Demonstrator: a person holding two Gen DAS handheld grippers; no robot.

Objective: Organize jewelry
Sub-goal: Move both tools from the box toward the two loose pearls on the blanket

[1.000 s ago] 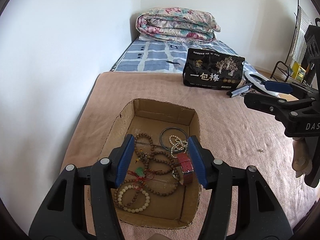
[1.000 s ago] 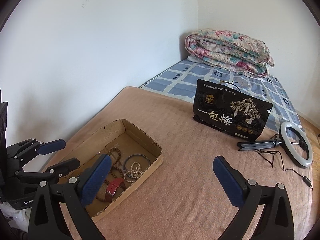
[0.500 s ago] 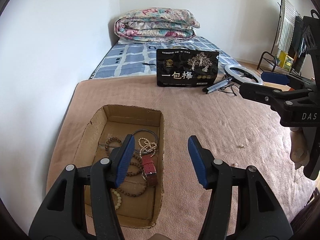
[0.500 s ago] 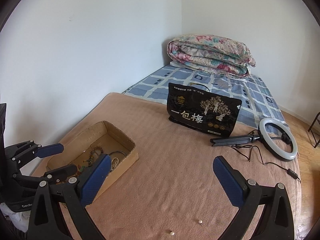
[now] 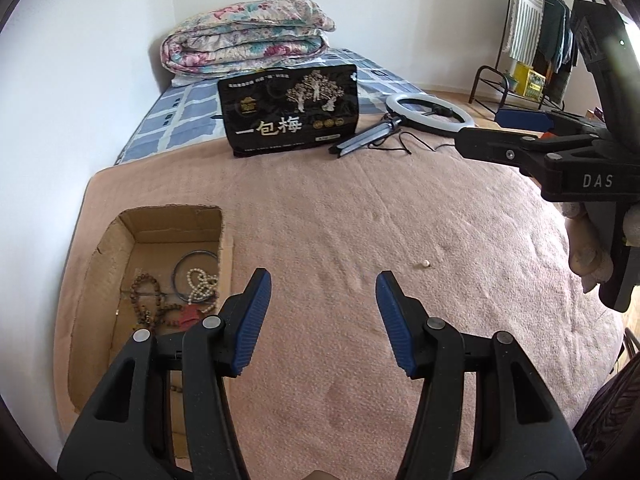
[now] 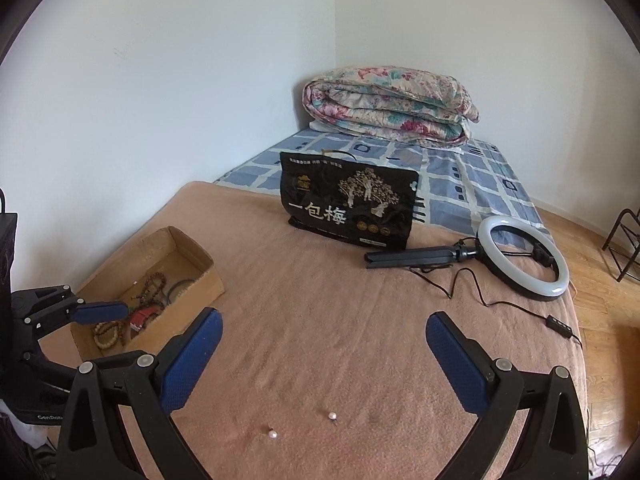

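Observation:
A shallow cardboard box (image 5: 120, 240) (image 6: 208, 264) lies on the pink blanket at the left. It holds brown bead bracelets (image 5: 148, 300), a pearl string (image 5: 200, 284), a dark bangle (image 5: 192, 258) and a red strap (image 5: 188, 316). My left gripper (image 5: 322, 292) stands open over bare blanket to the right of the box, nothing between its blue pads. My right gripper (image 6: 324, 336) is open wide, also empty. Two small pearl earrings (image 6: 332, 415) (image 6: 273, 434) lie on the blanket just below it; one pearl earring (image 5: 425, 264) shows in the left wrist view.
A black printed bag (image 6: 352, 208) stands behind, with a ring light (image 6: 524, 260) on its folded stand and trailing cable to its right. A folded floral quilt (image 6: 392, 108) lies on the blue checked mattress. The wall runs along the left; wooden floor and racks lie to the right.
Both grippers have swung to the right, away from the box, which slid to the left of both views. The loose pearls have come into sight. Both jaws kept their width.

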